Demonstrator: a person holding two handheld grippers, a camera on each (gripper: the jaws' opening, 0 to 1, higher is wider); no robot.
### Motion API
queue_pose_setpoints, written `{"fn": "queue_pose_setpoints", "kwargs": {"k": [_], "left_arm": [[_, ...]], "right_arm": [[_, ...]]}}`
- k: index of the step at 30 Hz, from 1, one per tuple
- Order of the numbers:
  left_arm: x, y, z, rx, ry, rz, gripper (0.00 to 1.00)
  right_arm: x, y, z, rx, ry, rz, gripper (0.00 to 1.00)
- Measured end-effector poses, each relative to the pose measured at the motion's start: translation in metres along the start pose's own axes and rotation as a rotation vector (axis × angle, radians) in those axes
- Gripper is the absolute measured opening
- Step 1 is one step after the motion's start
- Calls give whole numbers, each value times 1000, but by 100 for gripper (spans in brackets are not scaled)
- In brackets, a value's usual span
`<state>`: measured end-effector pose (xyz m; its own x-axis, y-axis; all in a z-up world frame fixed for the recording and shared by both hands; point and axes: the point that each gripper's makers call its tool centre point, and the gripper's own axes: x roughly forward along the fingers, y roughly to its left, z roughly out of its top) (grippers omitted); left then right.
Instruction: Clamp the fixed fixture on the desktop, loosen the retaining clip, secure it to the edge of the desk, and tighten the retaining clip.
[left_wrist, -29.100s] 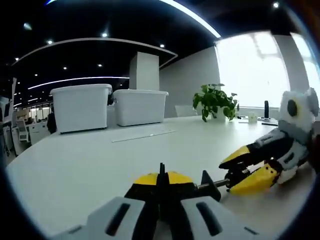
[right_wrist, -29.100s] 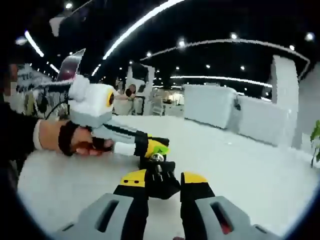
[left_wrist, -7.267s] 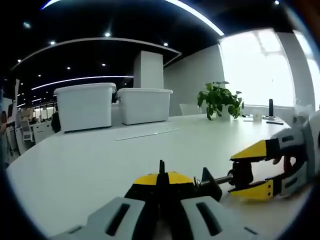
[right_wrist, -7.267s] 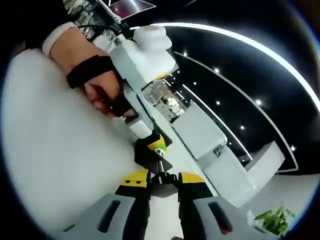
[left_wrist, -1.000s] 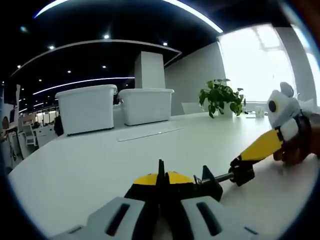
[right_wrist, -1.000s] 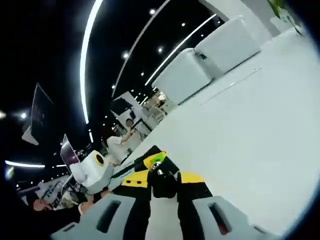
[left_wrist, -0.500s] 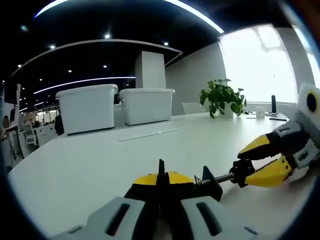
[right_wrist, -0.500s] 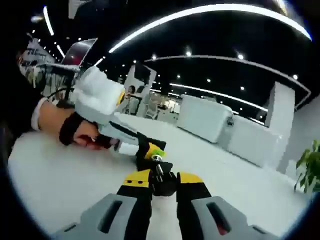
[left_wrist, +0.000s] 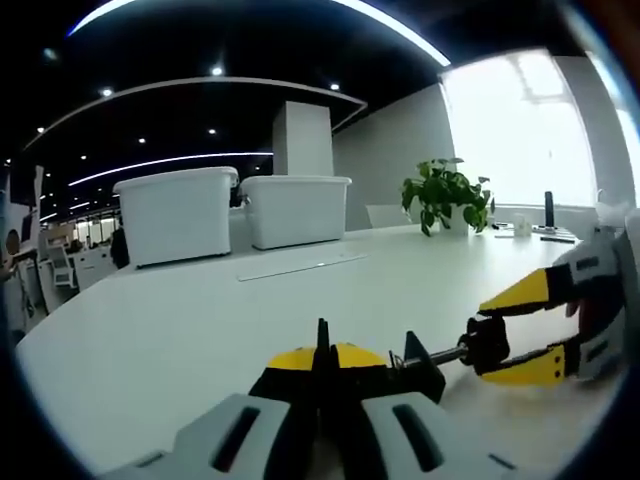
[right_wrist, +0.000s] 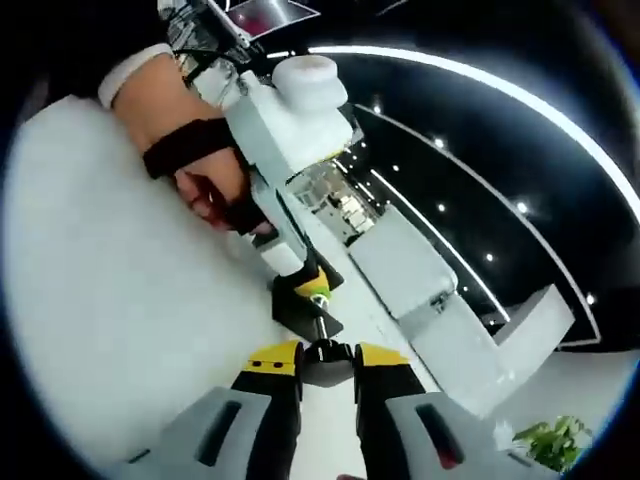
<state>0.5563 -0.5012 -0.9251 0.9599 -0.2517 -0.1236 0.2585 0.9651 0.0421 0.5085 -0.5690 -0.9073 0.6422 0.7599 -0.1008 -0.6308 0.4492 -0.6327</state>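
At lower centre, left gripper (left_wrist: 322, 372) pinches the fixture (left_wrist: 375, 368) steady while right gripper (right_wrist: 325, 362) grips its knob (right_wrist: 326, 353) for turning.

Black clamp fixture (left_wrist: 352, 378) lying on white desk (left_wrist: 180, 320).

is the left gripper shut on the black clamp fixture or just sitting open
Shut on it: the left gripper has its jaws pressed together around the fixture on the desk.

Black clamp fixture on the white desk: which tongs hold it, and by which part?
Left tongs are shut on the black clamp fixture's body; right tongs are shut on the black knob at its screw end.
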Motion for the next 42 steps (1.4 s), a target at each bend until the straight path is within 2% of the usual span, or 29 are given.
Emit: {"fn": "queue_pose_setpoints", "kwargs": {"k": [2,3,4,6,7,10,12,14,15,16,20,23,25,28,30,34,35,40,42], "left_arm": [[0,0,0,1,0,-2,4],[0,0,0,0,0,-2,4],[0,0,0,0,0,-2,4],[0,0,0,-2,0,-2,4],[0,0,0,-2,0,-3,4],[0,-1,0,0,-1,-7,4],[0,-1,0,-1,0,-8,4],[0,0,0,-2,0,-8,4],[0,-1,0,-1,0,-9,4],[0,-1,0,0,0,-9,4],[1,-1,0,0,-1,-9,4],[1,-1,0,1,-2,-9,4],[1,-1,0,1,-3,-10,4],[1,-1,0,0,-1,-9,4],[1,-1,0,0,-1,-9,4],[1,-1,-1,-2,0,-8,4],[1,-1,-1,-4,0,-8,4],[1,-1,-1,-8,1,-8,4],[1,-1,-1,-9,1,-8,4]], "right_arm": [[-3,-11,10,232,-49,8,31],[-3,-14,8,324,-53,16,37],[-3,-16,5,501,-42,43,39],[-1,-17,-5,713,-14,87,37],[0,-17,-9,778,-15,105,36],[4,-17,-17,926,-13,129,34],[8,-17,-24,954,0,127,27],[8,-12,-31,986,40,121,20],[8,-9,-28,1053,35,146,19],[8,-9,-30,1117,46,135,18],[10,-11,-31,1131,51,138,17],[10,-11,-25,925,42,136,16],[6,-6,-16,653,26,119,16],[5,-1,-9,346,18,93,16],[3,4,-6,177,18,77,16],[4,9,-4,-103,23,43,16],[4,11,-4,-207,25,34,16],[6,13,-7,-427,24,4,16],[6,10,-8,-400,34,3,16]]}}
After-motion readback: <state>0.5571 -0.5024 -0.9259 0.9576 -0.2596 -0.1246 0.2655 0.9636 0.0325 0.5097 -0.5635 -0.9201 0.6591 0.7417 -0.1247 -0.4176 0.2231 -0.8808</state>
